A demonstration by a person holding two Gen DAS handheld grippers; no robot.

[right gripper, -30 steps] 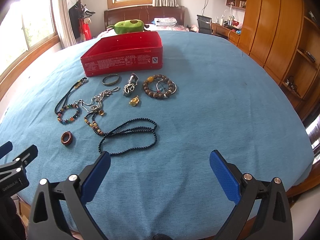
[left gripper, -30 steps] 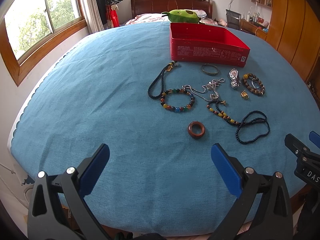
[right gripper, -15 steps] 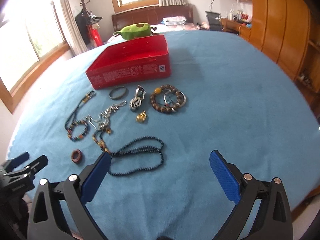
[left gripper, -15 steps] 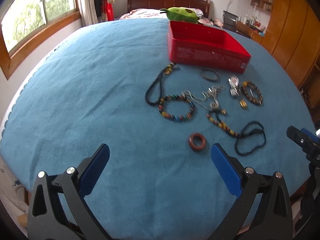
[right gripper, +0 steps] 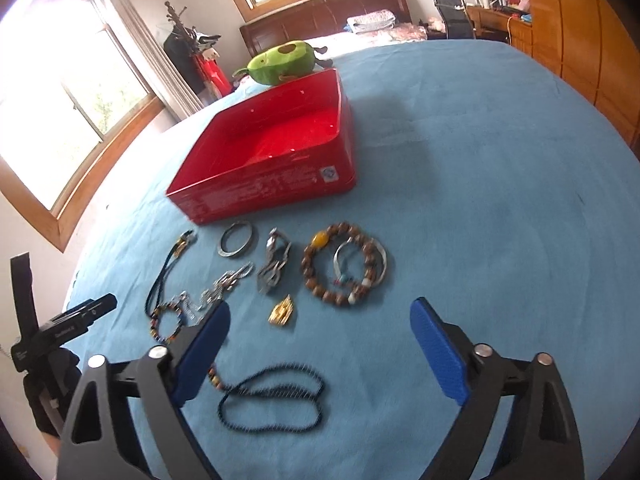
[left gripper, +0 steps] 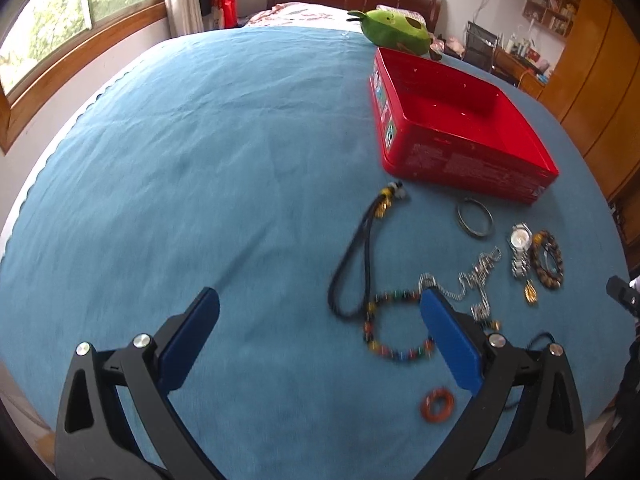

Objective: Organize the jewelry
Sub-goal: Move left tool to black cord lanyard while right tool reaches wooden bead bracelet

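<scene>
Jewelry lies spread on a blue cloth in front of an empty red box [left gripper: 460,128] [right gripper: 276,148]. In the left wrist view I see a multicolored bead bracelet [left gripper: 394,326], a black cord necklace [left gripper: 352,256], a silver chain [left gripper: 476,276], a brown ring [left gripper: 437,405], a metal bangle [left gripper: 475,222] and a watch [left gripper: 521,248]. My left gripper [left gripper: 320,328] is open and empty above the cloth, left of the bracelet. My right gripper [right gripper: 320,336] is open and empty above a wooden bead bracelet [right gripper: 340,268], a gold pendant [right gripper: 283,311] and a black bead necklace [right gripper: 272,400].
A green plush toy [left gripper: 394,32] lies behind the red box. A bed headboard and windows are at the back; wooden wardrobes [right gripper: 580,28] stand on the right. The table's left edge [left gripper: 52,148] curves near the wall.
Both grippers have moved forward and lower toward the jewelry. The left view has swung left, so the items now sit at its right. Both stay open.
</scene>
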